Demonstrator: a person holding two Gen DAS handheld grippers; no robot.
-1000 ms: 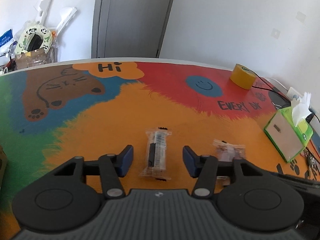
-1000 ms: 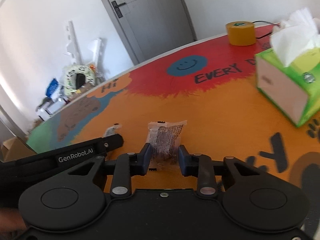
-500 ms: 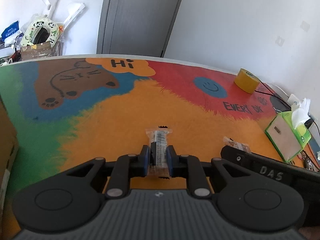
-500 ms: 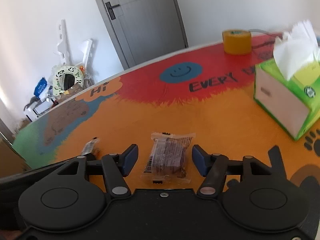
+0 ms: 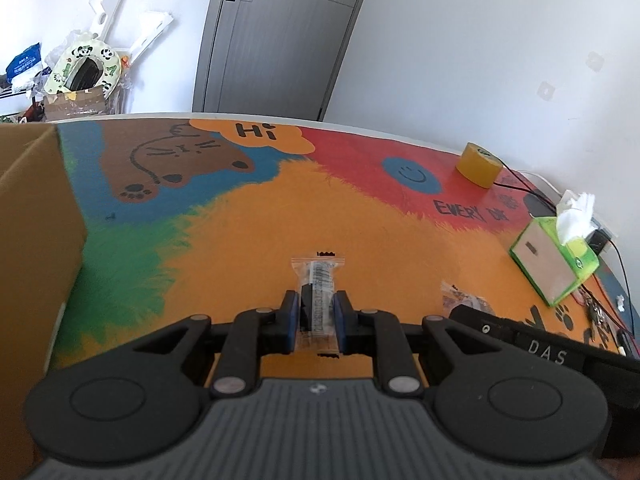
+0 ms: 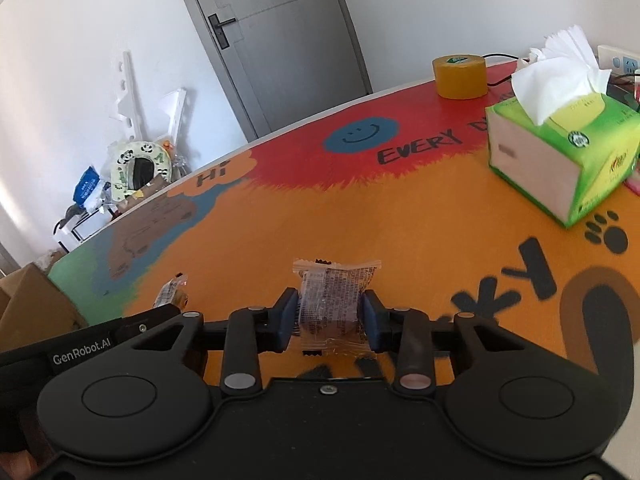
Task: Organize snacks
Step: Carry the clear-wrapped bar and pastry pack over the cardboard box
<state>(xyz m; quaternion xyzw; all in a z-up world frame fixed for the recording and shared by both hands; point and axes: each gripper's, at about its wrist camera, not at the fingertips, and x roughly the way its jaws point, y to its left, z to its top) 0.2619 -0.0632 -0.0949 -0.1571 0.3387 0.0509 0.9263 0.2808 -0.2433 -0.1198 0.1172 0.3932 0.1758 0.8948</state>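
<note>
Light, crinkly, slippery packets, best pinched across the firm filling: left gripper (image 5: pixel 316 318) clamped on the slim snack packet (image 5: pixel 317 300), right gripper (image 6: pixel 330 316) just closing onto the square snack packet (image 6: pixel 334 300).

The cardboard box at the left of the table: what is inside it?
Only the outer brown wall of the cardboard box shows in the left wrist view; its inside is hidden. In the right wrist view just a corner appears, so the contents cannot be seen.
</note>
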